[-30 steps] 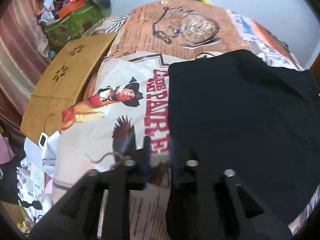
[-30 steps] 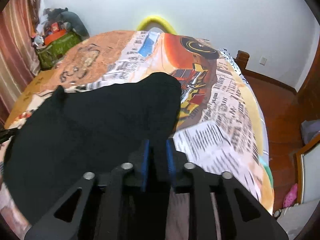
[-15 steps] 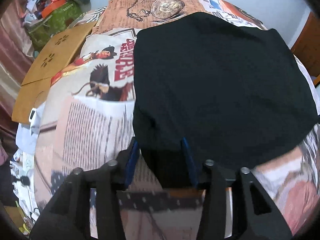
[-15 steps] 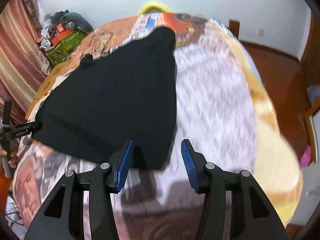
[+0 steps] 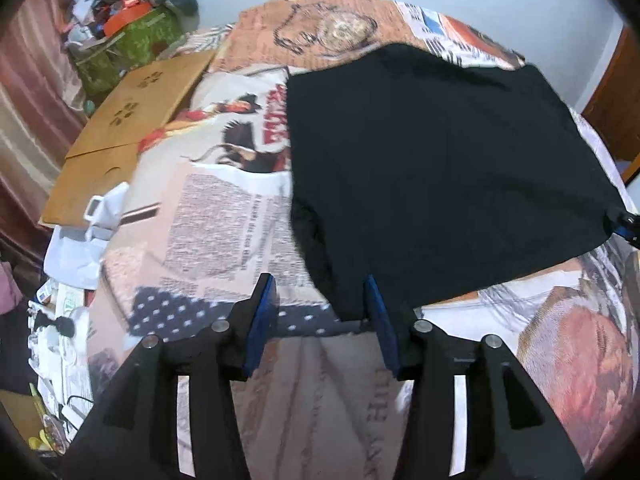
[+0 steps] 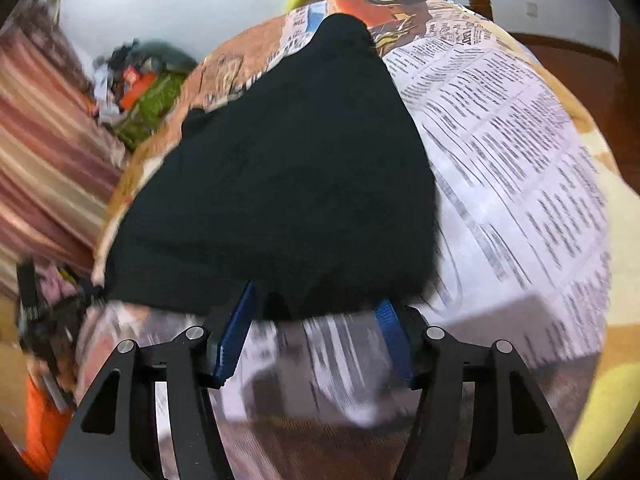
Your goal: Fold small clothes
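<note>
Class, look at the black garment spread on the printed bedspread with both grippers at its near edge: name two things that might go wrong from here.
1. The jaws of the left gripper and the right gripper have just been opening and nothing is clamped, so the black garment may slump or crease.
2. Its near-left corner looks doubled under; a fold here might trap that wrinkle.

Both grippers' fingers (image 5: 266, 312) (image 6: 236, 330) parted, just opening.

A black garment (image 5: 432, 168) lies spread flat on the newspaper-print bedspread (image 5: 224, 216), near edge slightly rumpled, one corner reaching toward the far end; possibly a T-shirt, folded once.
</note>
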Action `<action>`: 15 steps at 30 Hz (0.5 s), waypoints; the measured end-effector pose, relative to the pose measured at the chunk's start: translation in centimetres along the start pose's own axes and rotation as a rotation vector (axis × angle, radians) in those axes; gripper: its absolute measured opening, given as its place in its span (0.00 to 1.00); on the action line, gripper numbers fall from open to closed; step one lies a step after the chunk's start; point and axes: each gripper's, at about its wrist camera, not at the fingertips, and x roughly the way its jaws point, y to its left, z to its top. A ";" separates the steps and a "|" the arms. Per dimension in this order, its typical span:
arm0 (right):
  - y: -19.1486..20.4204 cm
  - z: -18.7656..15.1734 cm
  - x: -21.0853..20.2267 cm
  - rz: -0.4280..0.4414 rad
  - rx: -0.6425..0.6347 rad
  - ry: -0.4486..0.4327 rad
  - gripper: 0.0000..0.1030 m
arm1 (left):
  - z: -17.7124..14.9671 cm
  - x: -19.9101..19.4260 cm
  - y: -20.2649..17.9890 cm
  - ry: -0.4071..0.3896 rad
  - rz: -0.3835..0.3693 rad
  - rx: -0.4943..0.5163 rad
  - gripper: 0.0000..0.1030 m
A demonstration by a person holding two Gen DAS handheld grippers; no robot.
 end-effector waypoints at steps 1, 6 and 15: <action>-0.4 0.4 0.2 0.007 0.031 -0.013 0.51 | 0.1 -0.6 0.5 -0.017 0.003 -0.015 0.50; -1.5 2.0 1.2 0.005 0.086 -0.041 0.10 | 2.1 -2.5 2.1 -0.087 0.027 -0.041 0.59; -1.0 6.8 -0.4 -0.121 -0.132 -0.064 0.08 | 10.3 0.2 2.9 -0.158 0.063 -0.012 0.78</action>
